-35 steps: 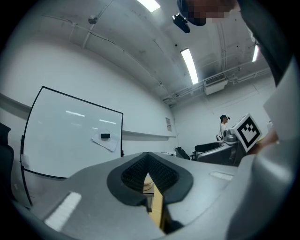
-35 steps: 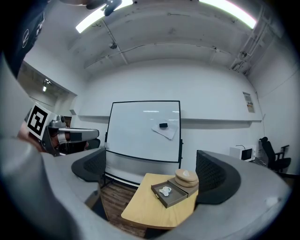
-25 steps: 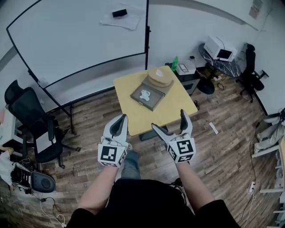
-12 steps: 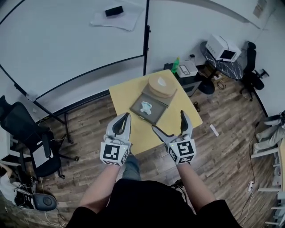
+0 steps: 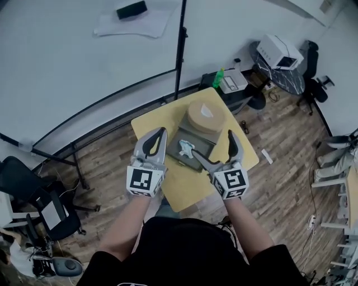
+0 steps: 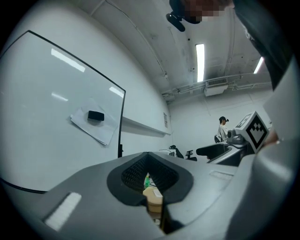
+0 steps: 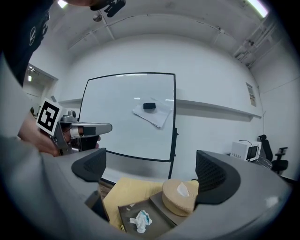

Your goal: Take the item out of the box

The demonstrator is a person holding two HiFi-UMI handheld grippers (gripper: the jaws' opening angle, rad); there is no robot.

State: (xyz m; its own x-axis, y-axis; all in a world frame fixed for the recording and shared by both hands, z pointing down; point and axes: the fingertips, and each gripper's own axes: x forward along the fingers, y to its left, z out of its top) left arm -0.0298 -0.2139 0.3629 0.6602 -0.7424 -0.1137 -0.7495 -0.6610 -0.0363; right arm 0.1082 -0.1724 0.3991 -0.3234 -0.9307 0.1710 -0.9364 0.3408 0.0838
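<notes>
A dark grey open box (image 5: 189,146) lies on a small yellow table (image 5: 162,179). In it is a crumpled white and blue item (image 5: 185,147). A round tan lid-like piece (image 5: 205,115) rests on the box's far end. My left gripper (image 5: 157,138) hovers at the box's left side, jaws shut with nothing between them. My right gripper (image 5: 213,147) stands open over the box's near right corner, empty. The right gripper view shows the box (image 7: 161,211), the item (image 7: 140,220) and the tan piece (image 7: 180,195) below my right gripper (image 7: 152,172). Past my left gripper (image 6: 152,188), only a sliver of the tan piece (image 6: 153,199) shows.
A large whiteboard (image 5: 84,61) with a sheet of paper and a black eraser (image 5: 131,9) stands behind the table. A low cabinet with a green bottle (image 5: 220,77) is at the table's far right. A black office chair (image 5: 25,187) stands left, and a white appliance (image 5: 279,51) far right.
The table and box have come closer. Both grippers now sit over the box, not short of the table's near edge. Their jaws have not changed.
</notes>
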